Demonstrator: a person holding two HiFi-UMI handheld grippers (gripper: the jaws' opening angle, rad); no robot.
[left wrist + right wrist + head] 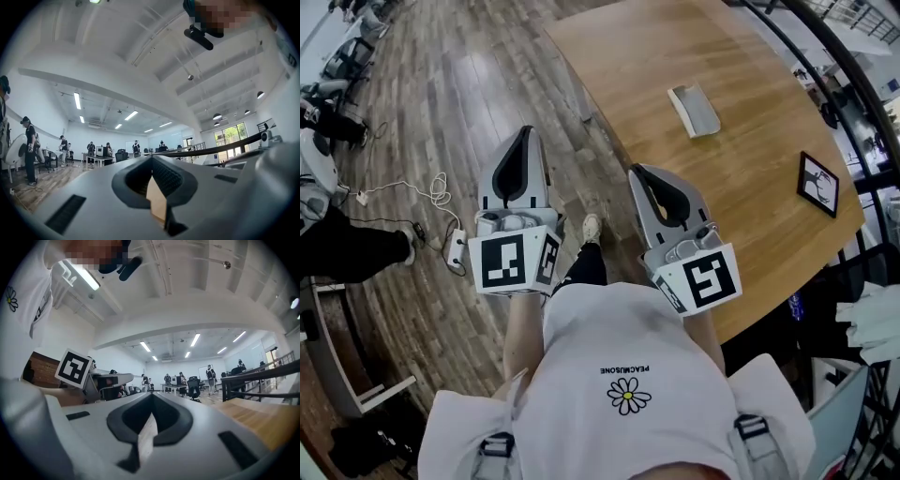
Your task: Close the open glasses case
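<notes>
The open glasses case (pixel 695 109) is pale grey and lies on the wooden table (pixel 675 47), lid up, well ahead of both grippers. My left gripper (pixel 524 135) hangs over the wooden floor, left of the table's corner, its jaws together with nothing between them. My right gripper (pixel 638 172) is over the table's near edge, also shut and empty. Both point level into the room. The left gripper view shows the left gripper (pixel 152 159) with its black pads (pixel 165 178) meeting. The right gripper view shows the right gripper (pixel 151 397) the same way. Neither gripper view shows the case.
A black framed tablet (pixel 818 183) lies near the table's right edge. A power strip and white cable (pixel 450 246) lie on the floor at left. A dark railing (pixel 853 84) curves past the table on the right. Distant people and desks (pixel 101 152) stand across the room.
</notes>
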